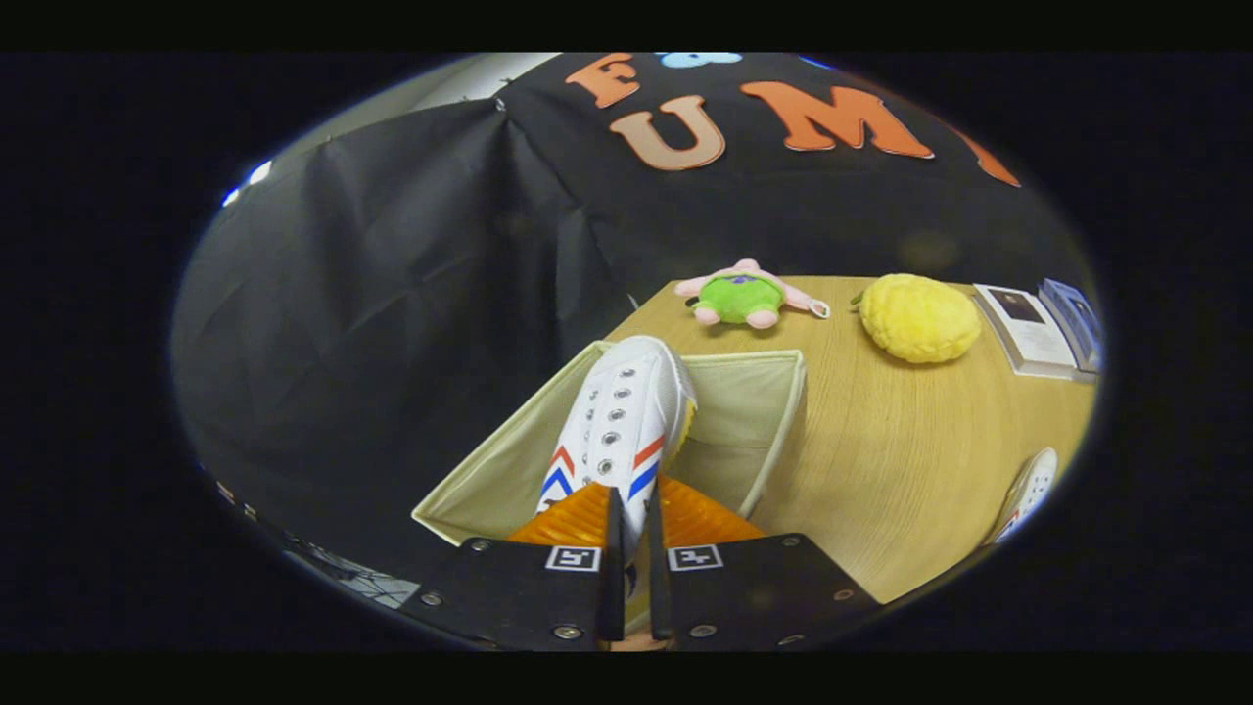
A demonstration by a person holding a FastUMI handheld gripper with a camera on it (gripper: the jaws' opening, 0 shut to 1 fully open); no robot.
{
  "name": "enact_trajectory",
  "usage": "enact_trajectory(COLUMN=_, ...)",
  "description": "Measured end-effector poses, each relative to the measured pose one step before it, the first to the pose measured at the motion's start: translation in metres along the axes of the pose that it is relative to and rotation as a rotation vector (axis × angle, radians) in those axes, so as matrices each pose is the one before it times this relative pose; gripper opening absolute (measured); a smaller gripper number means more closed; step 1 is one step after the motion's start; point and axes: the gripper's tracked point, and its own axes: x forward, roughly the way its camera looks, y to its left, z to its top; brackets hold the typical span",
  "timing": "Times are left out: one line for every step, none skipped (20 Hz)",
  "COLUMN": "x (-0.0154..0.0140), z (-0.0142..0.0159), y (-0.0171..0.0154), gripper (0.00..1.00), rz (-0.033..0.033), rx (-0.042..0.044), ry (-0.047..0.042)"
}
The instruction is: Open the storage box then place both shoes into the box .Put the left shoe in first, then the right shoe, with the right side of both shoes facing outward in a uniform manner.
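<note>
A white sneaker (619, 421) with red and blue chevrons hangs toe-forward over the open beige fabric storage box (754, 421). My gripper (633, 524) is shut on the shoe's rear part, both fingers pressed close together on the thin edge of its opening. The shoe's toe reaches toward the box's far wall, above the box's inside. A second white sneaker (1026, 490) lies on the wooden table to the right of the fingers, partly cut off.
Beyond the box on the wooden table (881, 460) lie a green and pink plush toy (744, 296) and a yellow plush (920, 317). Flat cards or booklets (1038, 328) sit at the far right. The table's left edge runs beside the box.
</note>
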Motion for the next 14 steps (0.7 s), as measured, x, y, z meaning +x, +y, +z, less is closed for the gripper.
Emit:
enact_trajectory(x=0.00114, z=0.001, y=0.00646, gripper=0.17, rz=0.01723, rx=-0.00834, ry=-0.01446)
enact_trajectory(x=-0.00338, z=0.00403, y=0.00544, gripper=0.2, rz=0.0238, rx=-0.00196, ry=-0.02123)
enact_trajectory(x=-0.0039, z=0.00534, y=0.00278, gripper=0.24, rz=0.01696, rx=0.00393, ry=-0.0226)
enact_trajectory(x=-0.00364, z=0.00398, y=-0.00038, gripper=0.28, rz=0.00537, rx=0.00518, ry=-0.01888)
enact_trajectory(x=-0.00619, z=0.0035, y=-0.00012, gripper=0.31, rz=0.00349, rx=0.00715, ry=-0.01579)
enact_trajectory(x=-0.00533, z=0.00336, y=-0.00072, gripper=0.35, rz=0.00133, rx=0.01082, ry=-0.01219)
enact_trajectory(x=-0.00702, z=0.00236, y=-0.00404, gripper=0.44, rz=0.00009, rx=0.01213, ry=-0.01133)
enact_trajectory(x=-0.00793, z=0.00397, y=-0.00383, gripper=0.49, rz=0.00176, rx=0.01272, ry=-0.01677)
enact_trajectory(x=-0.0086, z=0.00395, y=-0.00513, gripper=0.59, rz=0.00003, rx=0.01619, ry=-0.02149)
enact_trajectory(x=-0.00829, z=0.00393, y=-0.00586, gripper=0.64, rz=-0.00169, rx=0.01394, ry=-0.02301)
enact_trajectory(x=-0.00677, z=0.00339, y=-0.00902, gripper=0.72, rz=-0.01054, rx=0.00929, ry=-0.01933)
enact_trajectory(x=-0.00642, z=0.00121, y=-0.01237, gripper=0.75, rz=-0.02503, rx=0.00639, ry=-0.01212)
enact_trajectory(x=-0.00562, z=-0.00083, y=-0.01491, gripper=0.79, rz=-0.02914, rx=0.00739, ry=-0.00292)
enact_trajectory(x=-0.00584, z=0.00038, y=-0.01145, gripper=0.82, rz=-0.01637, rx=0.01003, ry=-0.00689)
